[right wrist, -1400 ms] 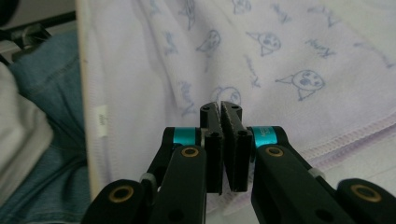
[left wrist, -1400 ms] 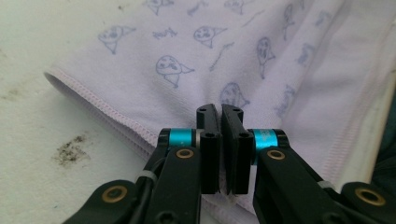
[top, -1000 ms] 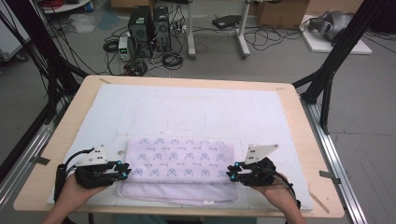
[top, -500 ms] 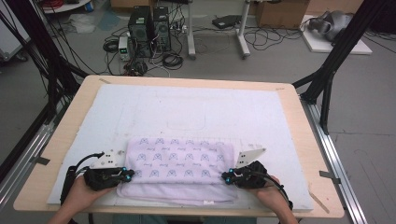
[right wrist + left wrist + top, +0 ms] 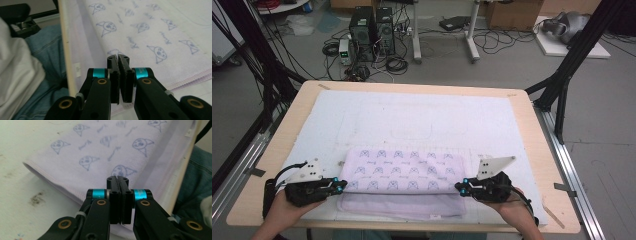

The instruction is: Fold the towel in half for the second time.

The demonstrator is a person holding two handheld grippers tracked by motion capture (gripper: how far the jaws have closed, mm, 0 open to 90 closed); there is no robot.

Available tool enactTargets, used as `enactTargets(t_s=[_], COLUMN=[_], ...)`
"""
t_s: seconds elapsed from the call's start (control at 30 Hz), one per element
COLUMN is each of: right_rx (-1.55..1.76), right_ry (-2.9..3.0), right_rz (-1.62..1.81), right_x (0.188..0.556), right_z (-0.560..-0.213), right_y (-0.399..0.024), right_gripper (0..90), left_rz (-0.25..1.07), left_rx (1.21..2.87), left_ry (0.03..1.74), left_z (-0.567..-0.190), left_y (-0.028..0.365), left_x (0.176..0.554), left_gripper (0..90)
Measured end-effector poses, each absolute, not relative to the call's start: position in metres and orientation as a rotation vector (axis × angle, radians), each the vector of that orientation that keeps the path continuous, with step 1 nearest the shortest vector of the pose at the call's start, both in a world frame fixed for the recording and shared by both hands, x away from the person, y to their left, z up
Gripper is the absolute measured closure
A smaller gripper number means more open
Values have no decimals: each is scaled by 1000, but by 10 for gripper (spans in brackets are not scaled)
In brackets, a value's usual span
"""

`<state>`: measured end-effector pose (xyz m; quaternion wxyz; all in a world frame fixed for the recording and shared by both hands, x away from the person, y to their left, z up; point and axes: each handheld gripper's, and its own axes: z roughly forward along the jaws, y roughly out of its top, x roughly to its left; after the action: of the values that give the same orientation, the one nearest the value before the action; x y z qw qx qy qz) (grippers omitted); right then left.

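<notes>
Down at the near edge of the table (image 5: 277, 145), both hands come in low and lie almost flat, each gripper pointing inward at an end of the folded towel (image 5: 404, 172). The left hand (image 5: 282, 210) holds the left gripper (image 5: 343, 186) level, its tips at the towel's left end. In the left gripper view its jaws stand pressed together, and the towel's near edge runs under and just beyond them; whether a layer of cloth is pinched between them I cannot tell. The right hand (image 5: 512, 207) mirrors it, with the right gripper (image 5: 458, 187) at the towel's right end. In the right gripper view those jaws are also together, nearly touching at the tips, with printed cloth just past them and the person's jeans (image 5: 42, 50) off to one side.

Compared with a second ago, both pairs of jaws have gone from slightly apart to closed. Both hands sit a little nearer the person. The towel lies in much the same place, its upper printed fold over a paler layer.
</notes>
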<state>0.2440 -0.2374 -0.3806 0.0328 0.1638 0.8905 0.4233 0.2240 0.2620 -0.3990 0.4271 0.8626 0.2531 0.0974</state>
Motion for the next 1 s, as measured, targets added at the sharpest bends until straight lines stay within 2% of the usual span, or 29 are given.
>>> enactTargets(t_s=[0.2,0.23,0.27,0.33,0.53,0.7,0.9,1.0], right_rx=[458,451,450,493,568,688,799,863], right_ry=[2866,2875,2867,2844,2743,2637,2582,2601], right_rz=[1328,1342,1356,1402,1315,1259,1236,1209], right_x=[223,223,224,229,256,291,322,333], right_z=[-400,-402,-403,-402,-396,-396,-407,-416], right_y=[-235,-236,-237,-239,-237,-239,-243,-243], right_gripper=[859,846,822,784,703,573,434,383], left_rz=[171,168,174,188,247,319,418,384], left_rx=[2178,2179,2174,2160,2121,2064,2041,2051], left_ry=[614,612,630,632,670,754,869,909], left_z=[-415,-416,-417,-414,-409,-409,-415,-424], left_y=[264,265,265,265,260,256,257,256], left_x=[202,202,204,209,237,268,303,317], left_gripper=[873,843,764,713,679,643,541,471])
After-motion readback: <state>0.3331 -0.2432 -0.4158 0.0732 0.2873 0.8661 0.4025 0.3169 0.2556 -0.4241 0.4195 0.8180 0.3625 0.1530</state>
